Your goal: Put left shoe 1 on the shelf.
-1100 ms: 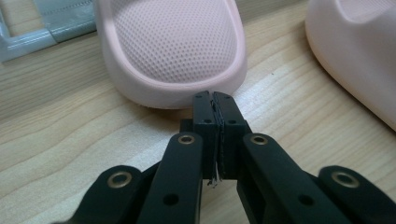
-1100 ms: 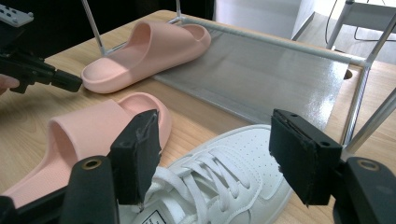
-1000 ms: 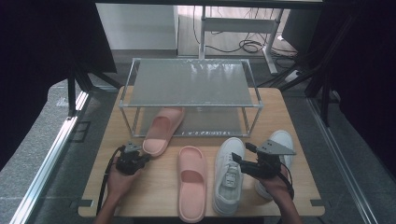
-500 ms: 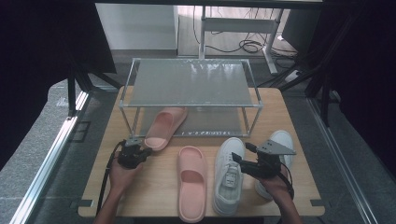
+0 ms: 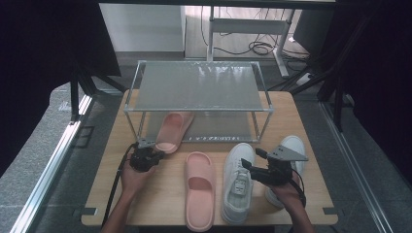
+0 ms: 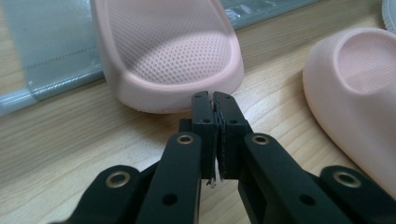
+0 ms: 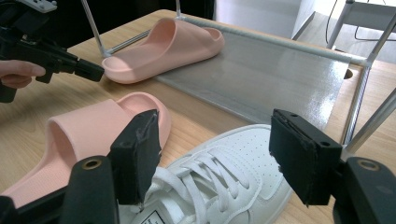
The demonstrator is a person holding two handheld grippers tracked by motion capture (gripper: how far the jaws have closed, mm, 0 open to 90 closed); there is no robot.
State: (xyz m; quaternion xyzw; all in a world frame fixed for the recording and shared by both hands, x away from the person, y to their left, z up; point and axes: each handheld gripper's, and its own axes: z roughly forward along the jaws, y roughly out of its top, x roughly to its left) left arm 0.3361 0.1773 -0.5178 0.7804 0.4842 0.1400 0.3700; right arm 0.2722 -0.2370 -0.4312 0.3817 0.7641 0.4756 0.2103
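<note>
A pink slipper [image 5: 174, 127] lies toe-first under the glass-topped rack [image 5: 199, 86], with its heel [image 6: 168, 51] sticking out onto the table. My left gripper [image 5: 155, 154] is shut with nothing in it, and its tips [image 6: 215, 100] are right at the heel's rim. The second pink slipper [image 5: 199, 189] lies beside a white sneaker [image 5: 238, 182] in the middle. Over that sneaker's laces [image 7: 224, 186], my right gripper [image 5: 251, 159] hovers open and empty, with its pads [image 7: 137, 154] well apart.
Another white sneaker [image 5: 294, 145] sits behind my right hand near the right table edge. The rack's lower shelf [image 7: 261, 74] is a grey sheet with thin metal legs at its corners. Bare wood [image 5: 145, 199] lies at the front left.
My left gripper has moved forward and to the right, up to the slipper's heel. The right gripper has stayed over the sneaker.
</note>
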